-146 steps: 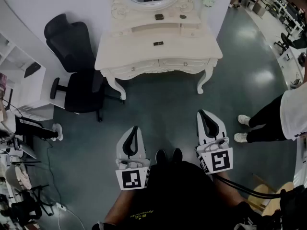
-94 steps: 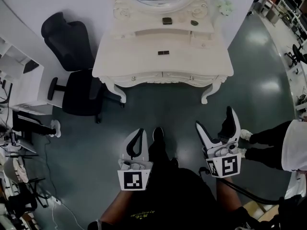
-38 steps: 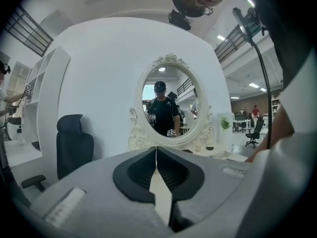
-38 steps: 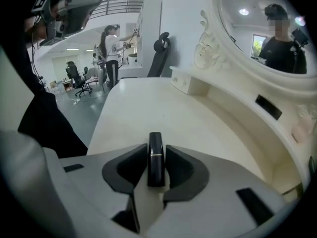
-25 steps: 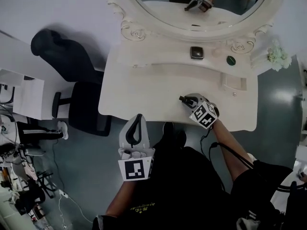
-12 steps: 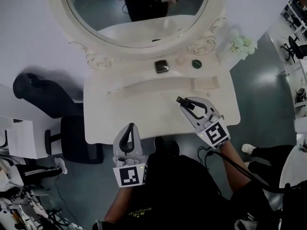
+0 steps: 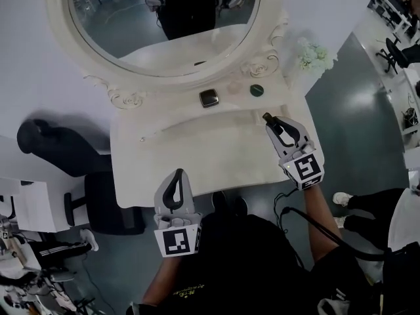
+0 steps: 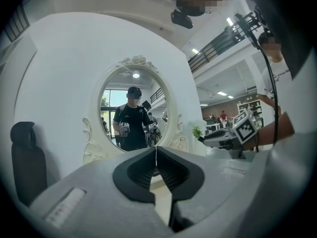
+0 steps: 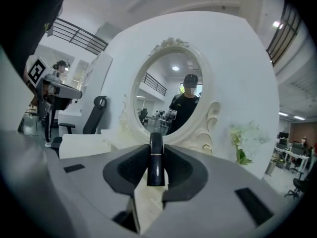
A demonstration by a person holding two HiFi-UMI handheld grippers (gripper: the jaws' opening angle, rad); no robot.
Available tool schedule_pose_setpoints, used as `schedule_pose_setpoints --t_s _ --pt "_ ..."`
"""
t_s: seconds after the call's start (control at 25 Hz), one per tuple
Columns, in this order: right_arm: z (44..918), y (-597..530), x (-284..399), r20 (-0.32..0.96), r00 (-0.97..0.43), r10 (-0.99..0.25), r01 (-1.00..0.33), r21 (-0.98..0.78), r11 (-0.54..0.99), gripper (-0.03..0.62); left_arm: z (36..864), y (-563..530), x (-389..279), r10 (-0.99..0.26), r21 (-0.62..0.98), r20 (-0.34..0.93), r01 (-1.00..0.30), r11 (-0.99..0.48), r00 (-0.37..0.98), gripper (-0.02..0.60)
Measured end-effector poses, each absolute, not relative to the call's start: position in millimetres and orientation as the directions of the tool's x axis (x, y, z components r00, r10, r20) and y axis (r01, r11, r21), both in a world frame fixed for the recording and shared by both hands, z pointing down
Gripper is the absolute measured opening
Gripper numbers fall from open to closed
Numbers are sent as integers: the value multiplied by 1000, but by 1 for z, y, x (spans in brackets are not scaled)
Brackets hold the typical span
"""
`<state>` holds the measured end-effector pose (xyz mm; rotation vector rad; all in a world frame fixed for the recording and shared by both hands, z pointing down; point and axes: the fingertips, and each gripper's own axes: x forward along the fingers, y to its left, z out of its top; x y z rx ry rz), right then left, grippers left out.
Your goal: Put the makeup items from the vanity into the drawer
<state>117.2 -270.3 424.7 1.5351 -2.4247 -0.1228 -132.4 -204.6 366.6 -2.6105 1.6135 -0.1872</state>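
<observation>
White vanity (image 7: 197, 156), oval mirror (image 7: 164, 25): right gripper (image 7: 273, 122) clamps a black lipstick tube (image 9: 155, 160) near the right edge; left gripper (image 7: 177, 176) closed, empty, at the front edge.

The left gripper (image 7: 178, 176) hung low and near the person's body, pointing forward, its jaws closed together with nothing between them. The right gripper (image 7: 273, 121) reached farther away and to the right on an extended bare forearm (image 7: 314, 205). Its jaws were clamped on a slim dark lipstick tube (image 9: 155, 160) that stuck out past the jaw tips.
</observation>
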Motion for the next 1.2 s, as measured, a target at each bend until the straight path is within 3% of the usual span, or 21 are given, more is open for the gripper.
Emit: schedule_pose_setpoints --t_s 0.16,0.36,0.68,1.2 --pt "450 -296 142 210 -339 -917 -907 187 378 94 359 -214 -112 -872 -124 52 -863 -489 487 21" --pt "492 -315 157 270 -290 -918 -927 159 340 94 373 -245 -29 -753 -245 57 -722 -647 656 21" --pt "544 -331 177 389 -210 -897 -958 103 268 95 417 -252 37 -636 -179 127 -613 -770 761 21" --pt "630 -361 191 759 -237 -606 -749 255 612 97 443 -266 47 -594 -158 209 -572 -805 777 21"
